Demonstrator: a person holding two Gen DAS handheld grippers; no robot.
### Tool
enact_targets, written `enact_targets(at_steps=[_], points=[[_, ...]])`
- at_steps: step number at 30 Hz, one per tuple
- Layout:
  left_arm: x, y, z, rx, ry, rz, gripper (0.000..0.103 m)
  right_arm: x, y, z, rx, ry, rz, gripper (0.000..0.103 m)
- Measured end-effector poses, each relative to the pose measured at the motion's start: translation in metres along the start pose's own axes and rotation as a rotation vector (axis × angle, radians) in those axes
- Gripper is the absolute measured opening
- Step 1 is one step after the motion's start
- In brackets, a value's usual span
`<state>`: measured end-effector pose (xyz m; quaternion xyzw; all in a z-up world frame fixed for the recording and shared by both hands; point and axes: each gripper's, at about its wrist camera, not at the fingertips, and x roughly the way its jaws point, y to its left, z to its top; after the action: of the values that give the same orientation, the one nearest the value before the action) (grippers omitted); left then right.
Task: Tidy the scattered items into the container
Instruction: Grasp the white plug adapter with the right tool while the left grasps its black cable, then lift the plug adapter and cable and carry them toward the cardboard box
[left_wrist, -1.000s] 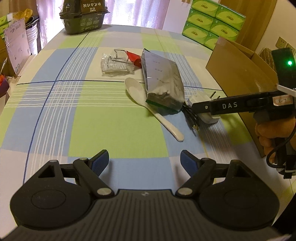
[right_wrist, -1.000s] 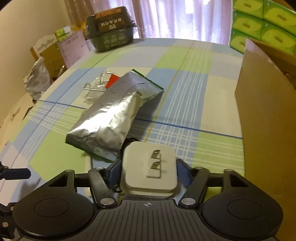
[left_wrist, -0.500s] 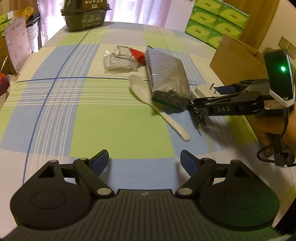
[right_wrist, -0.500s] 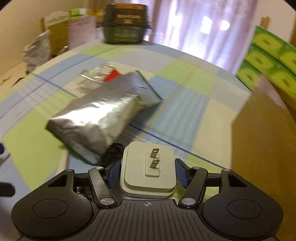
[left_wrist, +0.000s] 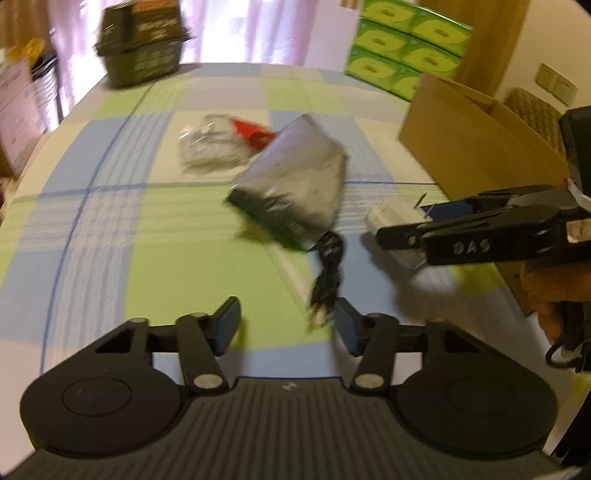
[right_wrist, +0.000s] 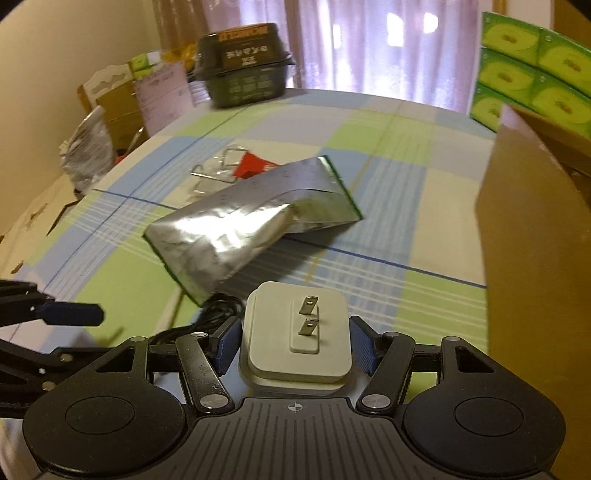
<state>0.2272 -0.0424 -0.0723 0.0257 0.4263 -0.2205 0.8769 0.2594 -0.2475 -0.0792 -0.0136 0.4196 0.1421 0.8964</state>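
Low centre of the right wrist view, my right gripper (right_wrist: 295, 343) pinches the white charger (right_wrist: 295, 336) w/ black cord (left_wrist: 328, 266) dangling, left gripper (left_wrist: 286, 325) spread & empty; cord could snag the foil bag (right_wrist: 236, 240) en route to the cardboard box (right_wrist: 535, 266) at frame right.

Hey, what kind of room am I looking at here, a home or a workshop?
Most likely a home, probably a dining or living area used for storage. A checked tablecloth covers the table, sheer curtains hang over a bright window, and green tissue boxes are stacked beside a cardboard box.
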Motion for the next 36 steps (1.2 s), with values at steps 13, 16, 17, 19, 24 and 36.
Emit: enact_targets(at_steps=[13, 16, 17, 19, 24, 36], points=[[0.051, -0.048, 0.018, 0.294, 0.081, 0.042, 0.014, -0.008, -0.013, -0.001, 0.031, -0.016, -0.023, 0.065], [0.041, -0.048, 0.012, 0.295, 0.089, 0.036, 0.012, -0.011, -0.008, -0.005, 0.025, -0.021, -0.017, 0.065], [0.036, -0.049, 0.008, 0.295, 0.087, 0.037, 0.012, -0.012, -0.006, -0.006, 0.025, -0.023, -0.013, 0.065], [0.025, -0.05, 0.001, 0.281, 0.085, 0.032, 0.012, -0.018, -0.003, -0.01, 0.028, -0.034, -0.01, 0.065], [-0.002, -0.052, -0.014, 0.233, 0.076, 0.026, 0.012, -0.038, 0.008, -0.018, 0.03, -0.059, -0.013, 0.065], [-0.047, -0.064, -0.017, 0.198, 0.034, 0.033, 0.012, -0.096, 0.027, -0.024, 0.015, -0.135, -0.046, 0.065]])
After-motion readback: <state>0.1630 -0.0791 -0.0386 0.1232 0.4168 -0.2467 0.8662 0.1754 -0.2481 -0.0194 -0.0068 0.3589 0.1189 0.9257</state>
